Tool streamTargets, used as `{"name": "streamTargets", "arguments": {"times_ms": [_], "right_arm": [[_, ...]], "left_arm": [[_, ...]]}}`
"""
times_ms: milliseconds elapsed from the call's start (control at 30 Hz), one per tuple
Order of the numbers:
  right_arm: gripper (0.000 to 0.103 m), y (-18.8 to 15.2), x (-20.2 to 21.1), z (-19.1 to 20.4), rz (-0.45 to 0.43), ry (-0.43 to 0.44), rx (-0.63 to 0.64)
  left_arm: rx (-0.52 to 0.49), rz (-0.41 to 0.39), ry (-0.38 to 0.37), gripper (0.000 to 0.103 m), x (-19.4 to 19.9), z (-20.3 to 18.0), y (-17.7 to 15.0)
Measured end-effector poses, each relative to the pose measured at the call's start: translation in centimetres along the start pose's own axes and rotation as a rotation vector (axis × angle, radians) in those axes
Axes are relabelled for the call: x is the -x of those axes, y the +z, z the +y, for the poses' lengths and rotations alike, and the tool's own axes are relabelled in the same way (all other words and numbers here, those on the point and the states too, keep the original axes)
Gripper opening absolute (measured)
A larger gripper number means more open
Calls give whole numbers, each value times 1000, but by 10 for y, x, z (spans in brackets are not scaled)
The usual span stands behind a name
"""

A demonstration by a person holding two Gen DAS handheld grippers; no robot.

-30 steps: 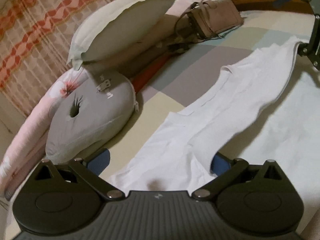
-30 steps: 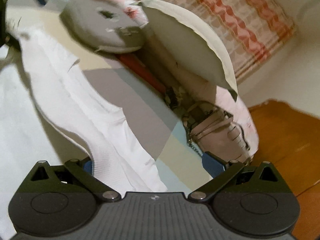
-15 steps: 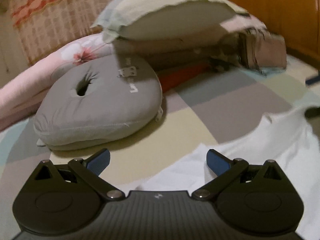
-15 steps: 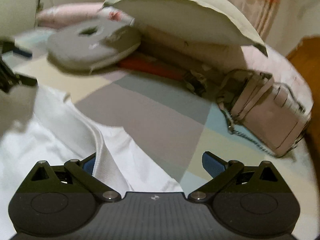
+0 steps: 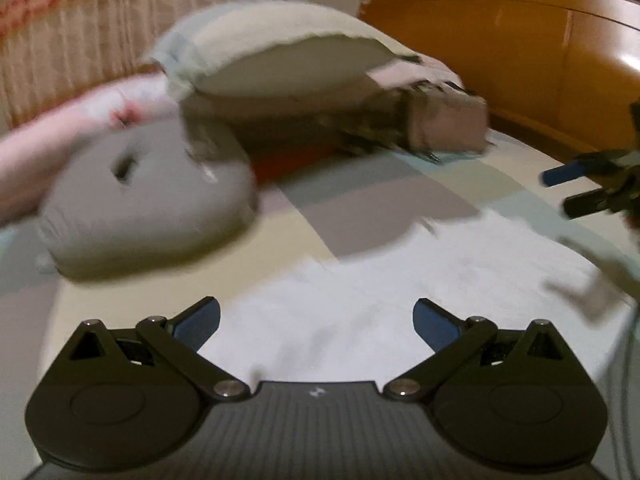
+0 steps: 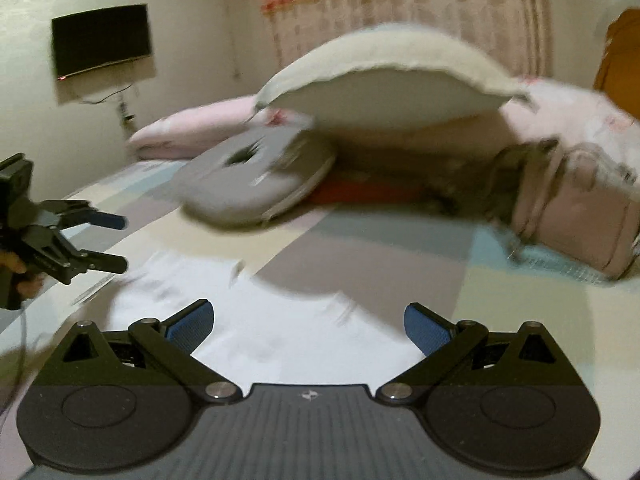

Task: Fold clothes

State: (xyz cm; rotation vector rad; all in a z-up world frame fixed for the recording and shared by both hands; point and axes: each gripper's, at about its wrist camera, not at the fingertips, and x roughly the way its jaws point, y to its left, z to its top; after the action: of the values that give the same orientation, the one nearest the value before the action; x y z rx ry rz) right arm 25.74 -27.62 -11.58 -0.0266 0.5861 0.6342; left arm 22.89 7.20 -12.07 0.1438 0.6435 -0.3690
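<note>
A white garment (image 5: 400,280) lies flat on the patchwork bedsheet, seen also in the right wrist view as the white garment (image 6: 256,316). My left gripper (image 5: 316,320) hovers over its near edge, open, with nothing between the blue pads. My right gripper (image 6: 308,322) is open too, above the cloth's other side, and holds nothing. Each gripper shows in the other's view: the right gripper (image 5: 576,188) at the far right, the left gripper (image 6: 108,244) at the far left, held by a hand. Both views are motion-blurred.
A grey ring cushion (image 5: 148,196) lies beyond the garment, with a large cream pillow (image 5: 280,56) stacked on bedding behind it. A pinkish bag (image 6: 572,216) sits near the wooden headboard (image 5: 520,36). A curtain and a wall-mounted screen (image 6: 102,42) stand behind.
Both grippers have let go of the garment's raised edge and opened; the cloth has dropped flat on the bed. The cameras have swung level, toward the pillows.
</note>
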Motion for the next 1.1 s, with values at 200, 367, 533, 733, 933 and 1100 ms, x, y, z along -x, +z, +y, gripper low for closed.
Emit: {"name": "streamTargets", "arguments": {"times_ms": [200, 367, 533, 733, 933, 1100], "right_arm": [[65, -27, -3, -9, 83, -97, -44], [54, -32, -14, -59, 59, -175, -236], [24, -43, -36, -71, 59, -127, -341], [4, -44, -27, -57, 35, -219, -264], [3, -47, -22, -75, 78, -338, -286], [12, -49, -4, -74, 22, -294, -335]], "left_arm": [[-54, 73, -52, 100, 8, -31, -46], [-46, 71, -76, 89, 19, -39, -55], [-10, 67, -72, 89, 24, -35, -56], [18, 84, -63, 89, 26, -30, -62], [38, 94, -58, 89, 21, -24, -60], [56, 26, -51, 89, 24, -15, -45]]}}
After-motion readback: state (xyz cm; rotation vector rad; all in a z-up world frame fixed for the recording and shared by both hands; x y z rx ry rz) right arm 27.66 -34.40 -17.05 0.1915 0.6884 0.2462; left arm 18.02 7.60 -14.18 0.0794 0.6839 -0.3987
